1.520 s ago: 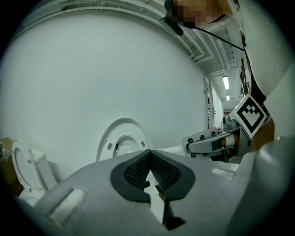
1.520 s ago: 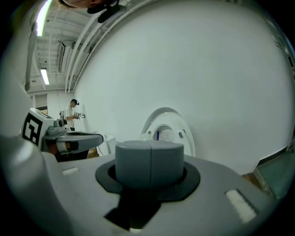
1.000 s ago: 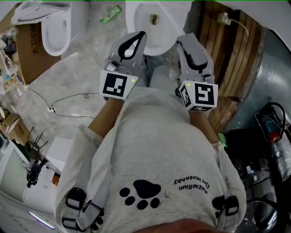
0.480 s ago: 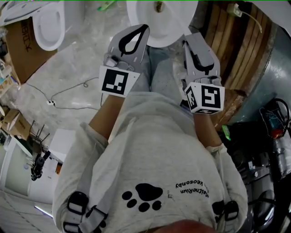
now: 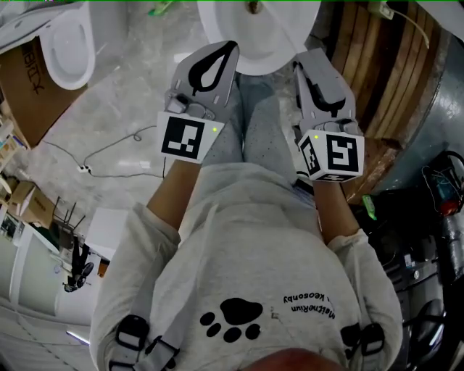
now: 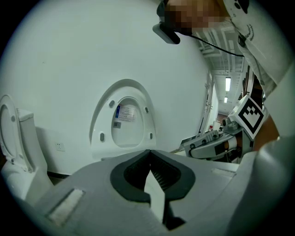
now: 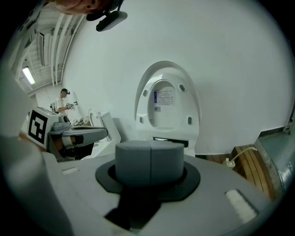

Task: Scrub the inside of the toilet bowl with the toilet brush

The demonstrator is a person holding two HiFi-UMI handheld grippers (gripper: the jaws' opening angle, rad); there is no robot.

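Note:
The white toilet bowl [image 5: 255, 42] sits at the top of the head view, with a small brown thing [image 5: 253, 7] in it. My left gripper [image 5: 229, 46] and right gripper [image 5: 300, 62] are held side by side just short of the bowl's front rim; both are shut and empty. In the left gripper view the jaws [image 6: 150, 155] meet in front of the raised toilet lid [image 6: 123, 120]. The right gripper [image 7: 150, 159] faces the same raised lid [image 7: 167, 103]. No toilet brush shows in any view.
A second toilet [image 5: 69, 43] and a cardboard box [image 5: 25, 87] stand at the far left. A cable [image 5: 109, 156] lies on the floor. Wooden boards [image 5: 384, 80] and a grey metal drum [image 5: 444, 109] close off the right. A person [image 7: 62, 103] stands far off.
The toilet bowl has slid toward the top of the head view as the person shifted closer. Both grippers stay shut and level with each other.

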